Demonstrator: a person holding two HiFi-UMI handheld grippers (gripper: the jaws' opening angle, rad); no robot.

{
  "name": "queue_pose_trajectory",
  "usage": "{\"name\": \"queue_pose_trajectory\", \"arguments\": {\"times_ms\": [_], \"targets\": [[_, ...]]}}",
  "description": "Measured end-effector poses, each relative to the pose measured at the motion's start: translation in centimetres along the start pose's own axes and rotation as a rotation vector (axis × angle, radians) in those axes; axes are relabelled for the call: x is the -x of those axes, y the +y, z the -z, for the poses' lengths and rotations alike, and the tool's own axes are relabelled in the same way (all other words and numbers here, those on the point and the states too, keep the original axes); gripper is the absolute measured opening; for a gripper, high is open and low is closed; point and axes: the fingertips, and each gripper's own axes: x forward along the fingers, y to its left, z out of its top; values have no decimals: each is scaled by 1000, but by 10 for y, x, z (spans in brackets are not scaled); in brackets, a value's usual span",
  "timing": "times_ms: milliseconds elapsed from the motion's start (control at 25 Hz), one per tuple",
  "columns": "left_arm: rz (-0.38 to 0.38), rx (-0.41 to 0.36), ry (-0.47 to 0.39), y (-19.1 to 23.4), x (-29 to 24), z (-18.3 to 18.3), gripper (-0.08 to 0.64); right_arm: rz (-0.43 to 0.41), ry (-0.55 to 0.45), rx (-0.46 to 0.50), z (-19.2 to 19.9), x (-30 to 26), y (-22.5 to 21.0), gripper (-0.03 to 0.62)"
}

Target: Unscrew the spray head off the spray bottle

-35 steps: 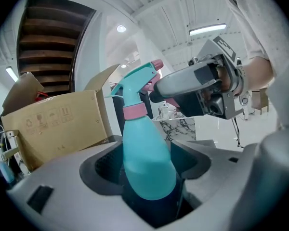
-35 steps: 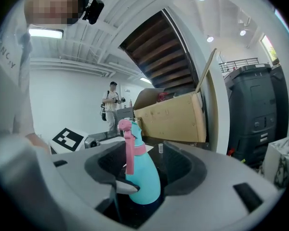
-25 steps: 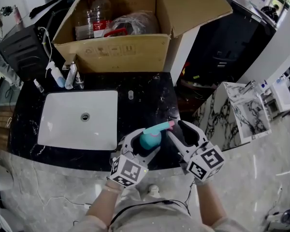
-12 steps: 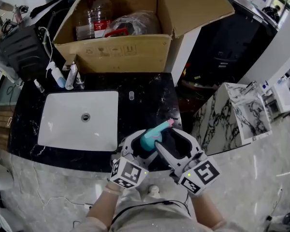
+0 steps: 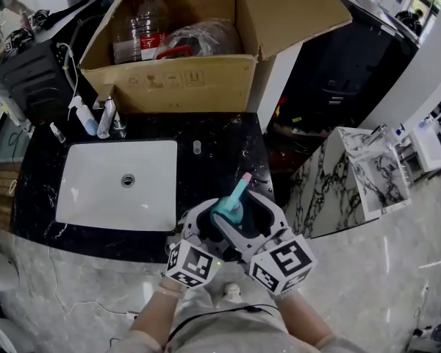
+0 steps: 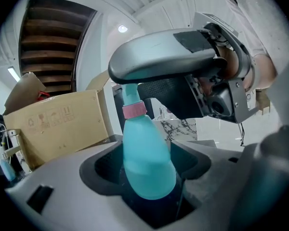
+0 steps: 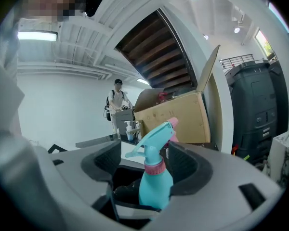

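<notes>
A teal spray bottle (image 6: 147, 162) with a pink collar (image 6: 134, 110) stands upright between the jaws of my left gripper (image 6: 149, 170), which is shut on its body. In the head view the left gripper (image 5: 212, 225) holds it over the counter's front edge. The teal spray head (image 7: 154, 134), with its pink nozzle tip (image 5: 245, 176), stands between the jaws of my right gripper (image 7: 145, 161). These jaws have just been opening, and their pads stand clear of the head on both sides. The right gripper (image 5: 242, 218) reaches in from the lower right.
A white sink (image 5: 117, 186) is set in the black counter (image 5: 220, 145), with a tap and small bottles (image 5: 95, 116) behind it. An open cardboard box (image 5: 169, 79) of bottles stands at the back. A marble block (image 5: 353, 175) is at right. A person (image 7: 117, 100) stands far off.
My right gripper has swung left and nearer, and its jaws have spread. The spray head's nozzle has turned from pointing right to pointing away. The left gripper has stayed put.
</notes>
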Motion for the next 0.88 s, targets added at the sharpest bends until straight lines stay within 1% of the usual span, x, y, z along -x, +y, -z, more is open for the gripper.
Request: {"name": "queue_pose_trajectory", "arguments": {"times_ms": [120,280,480,640,720,880], "targets": [[-2,1,-1,0,0,0,313,16,10,4,1,-2,-2,279],[1,3,-1,0,0,1,313,2,16,9,2,0,-2,275],[10,7,-13,1,0,1,313,-25,17,7,4,8,-3,247],[40,15,-28,1,1,1,313,-48,3,-19,4,17,-7,228],[57,22,-34,0,2,2,311,-54,-6,-32,5,23,-10,208],[61,28,-35,0,3,3,310,-38,-23,-66,6,32,-22,176]]}}
